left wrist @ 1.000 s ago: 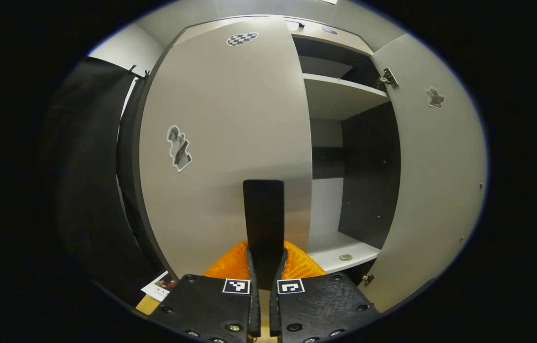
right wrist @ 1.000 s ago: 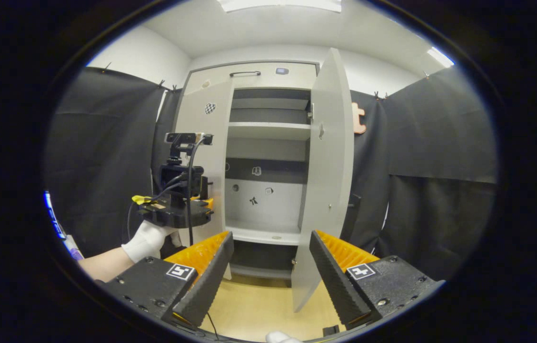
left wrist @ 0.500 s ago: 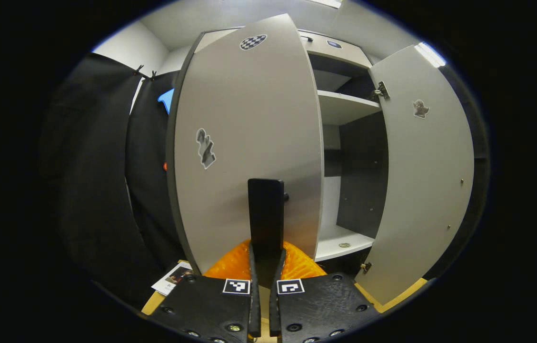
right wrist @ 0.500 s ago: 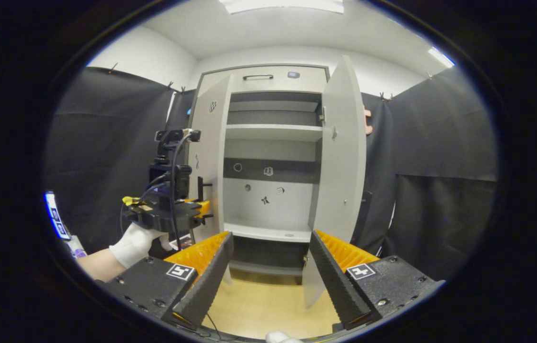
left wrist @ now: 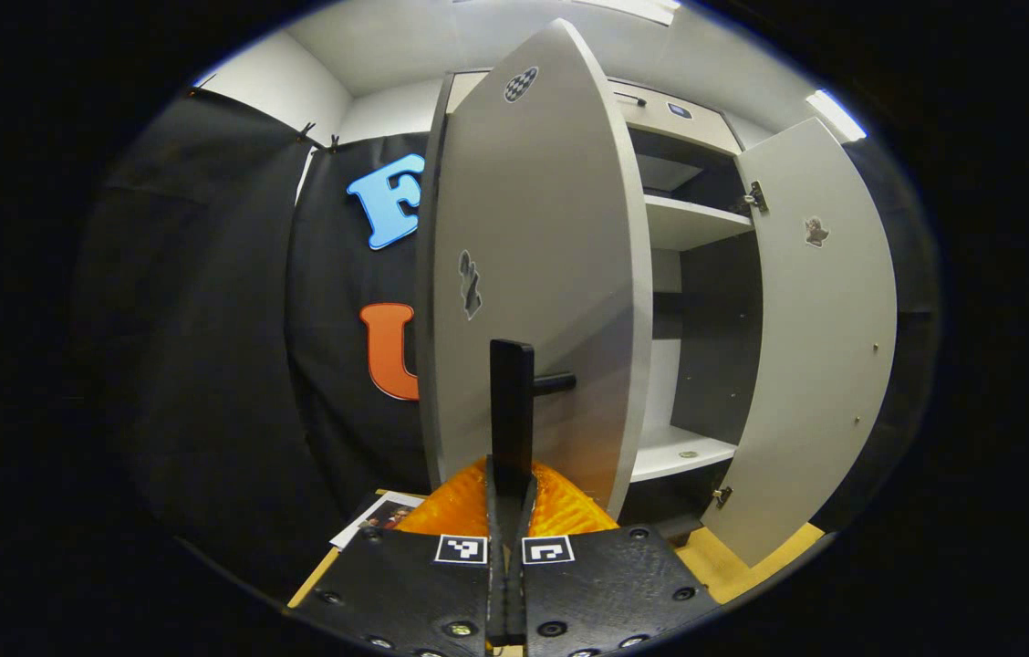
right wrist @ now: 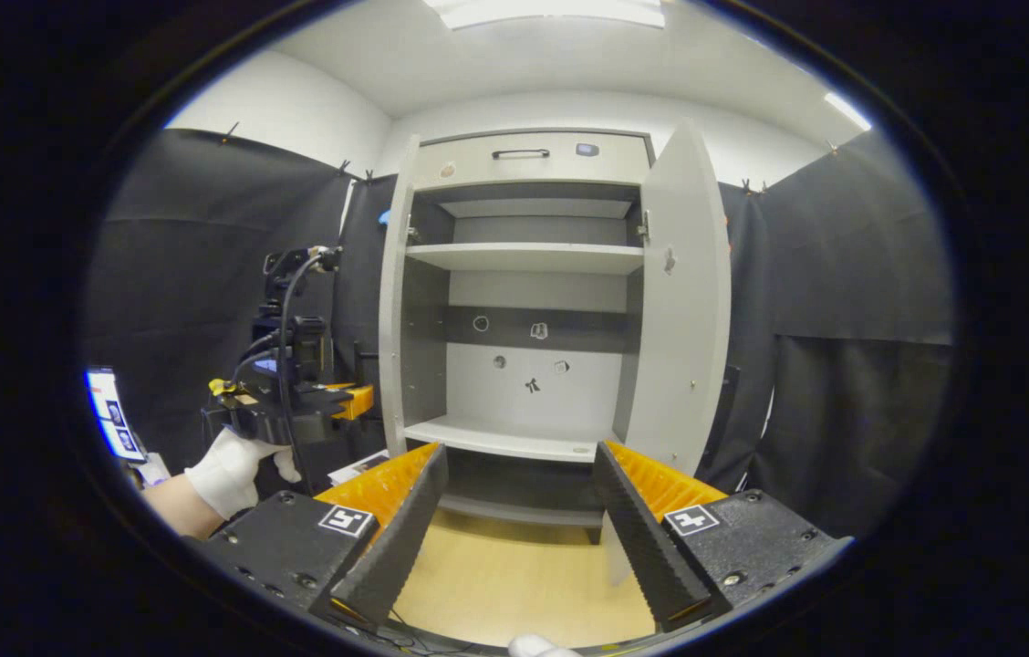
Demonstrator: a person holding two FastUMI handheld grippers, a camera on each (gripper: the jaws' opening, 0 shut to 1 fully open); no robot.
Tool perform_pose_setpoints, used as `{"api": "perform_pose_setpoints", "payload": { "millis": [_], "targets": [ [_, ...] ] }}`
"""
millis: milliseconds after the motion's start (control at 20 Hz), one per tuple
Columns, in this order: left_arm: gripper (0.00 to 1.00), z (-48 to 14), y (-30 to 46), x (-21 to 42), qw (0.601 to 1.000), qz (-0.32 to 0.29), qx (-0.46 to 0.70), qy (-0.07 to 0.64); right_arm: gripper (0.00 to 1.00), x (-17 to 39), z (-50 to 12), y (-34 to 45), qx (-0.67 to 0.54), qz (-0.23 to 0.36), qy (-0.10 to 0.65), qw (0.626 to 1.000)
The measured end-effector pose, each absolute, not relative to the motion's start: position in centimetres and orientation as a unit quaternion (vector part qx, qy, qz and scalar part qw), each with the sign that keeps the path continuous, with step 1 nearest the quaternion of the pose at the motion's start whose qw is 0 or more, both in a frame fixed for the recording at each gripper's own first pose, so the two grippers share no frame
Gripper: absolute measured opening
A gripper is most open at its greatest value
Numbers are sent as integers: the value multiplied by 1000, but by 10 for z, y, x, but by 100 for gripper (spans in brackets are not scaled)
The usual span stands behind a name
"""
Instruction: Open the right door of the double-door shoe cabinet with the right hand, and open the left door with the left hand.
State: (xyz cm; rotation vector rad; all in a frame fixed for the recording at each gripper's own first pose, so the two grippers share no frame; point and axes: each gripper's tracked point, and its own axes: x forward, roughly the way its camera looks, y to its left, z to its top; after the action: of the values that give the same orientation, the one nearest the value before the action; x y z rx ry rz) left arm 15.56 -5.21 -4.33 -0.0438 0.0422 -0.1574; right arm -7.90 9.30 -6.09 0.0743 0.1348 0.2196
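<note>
The grey shoe cabinet [right wrist: 524,260] stands with both doors swung out. In the left gripper view the left door [left wrist: 533,274] turns nearly edge-on, and its black bar handle [left wrist: 512,392] runs down between my fingers. My left gripper [left wrist: 511,474] is shut on that handle. The right door [left wrist: 815,338] hangs wide open beyond it. In the right gripper view my right gripper [right wrist: 519,452] is open and holds nothing, some way back from the cabinet. The left gripper [right wrist: 355,400], held by a gloved hand [right wrist: 227,461], sits at the left door [right wrist: 393,301]. The right door [right wrist: 683,301] stands free.
Bare shelves [right wrist: 524,257] and small stickers show inside the cabinet. A drawer with a handle [right wrist: 519,153] sits on top. Black cloth walls close in both sides. A paper sheet [left wrist: 382,513] lies on the wooden floor [right wrist: 514,584]. A lit screen [right wrist: 110,424] stands at far left.
The left door has swung further outward with my left gripper shut on its handle. The cabinet's inside now shows fully in the right gripper view. The right gripper stays open.
</note>
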Motion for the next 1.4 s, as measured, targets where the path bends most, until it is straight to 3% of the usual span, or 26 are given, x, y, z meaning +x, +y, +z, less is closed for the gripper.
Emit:
{"api": "perform_pose_setpoints", "payload": {
  "millis": [300,1050,1100,1150,1400],
  "targets": [
    [0,-52,23,155,999,-36,-18,26,100,-82,-57,107,38,124,61,990],
    [0,-55,45,160,996,-88,-12,22,100,-85,-52,111,32,124,58,990],
    [10,-55,45,159,996,-87,-11,23,100,-85,-51,112,31,124,56,990],
    [0,-56,45,159,996,-84,-11,25,100,-85,-51,112,29,123,56,990],
    [3,-60,55,142,997,-65,24,30,98,-90,-47,108,28,119,52,991]
  ]
}}
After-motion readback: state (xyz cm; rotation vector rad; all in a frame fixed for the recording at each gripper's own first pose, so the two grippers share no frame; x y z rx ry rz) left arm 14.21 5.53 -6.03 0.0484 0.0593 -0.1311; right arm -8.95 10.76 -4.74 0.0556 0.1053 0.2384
